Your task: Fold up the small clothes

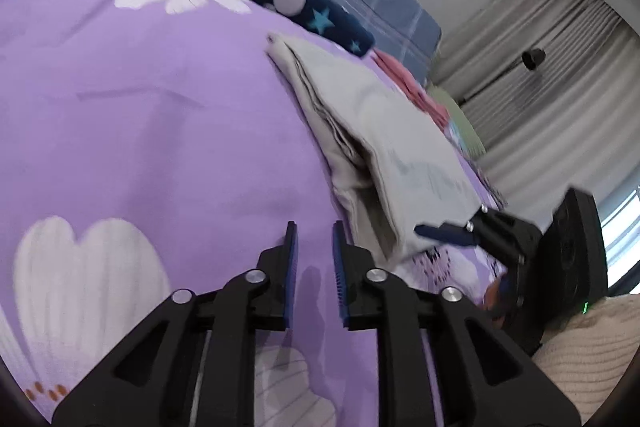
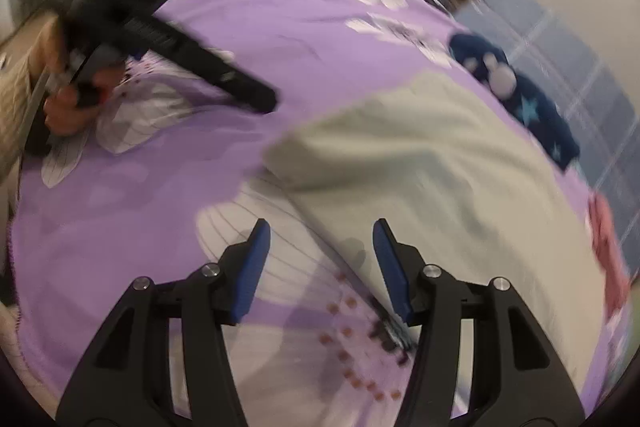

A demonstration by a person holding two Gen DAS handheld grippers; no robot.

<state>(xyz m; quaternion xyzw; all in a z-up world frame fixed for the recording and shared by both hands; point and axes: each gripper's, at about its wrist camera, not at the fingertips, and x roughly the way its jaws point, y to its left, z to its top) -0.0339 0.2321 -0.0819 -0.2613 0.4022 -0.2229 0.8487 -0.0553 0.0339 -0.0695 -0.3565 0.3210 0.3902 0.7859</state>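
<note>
left gripper (image 1: 314,239): fingers slightly apart, empty | right gripper (image 2: 320,243): spread, empty | folded grey garment (image 2: 420,155): ahead-right on purple bedsheet (image 1: 160,115)

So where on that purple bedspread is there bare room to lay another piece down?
The widest bare stretch of bedspread lies left of the folded grey garment, below the navy sock. It gets crowded past the grey piece, where the sock, pink clothes and the right gripper sit close.
</note>
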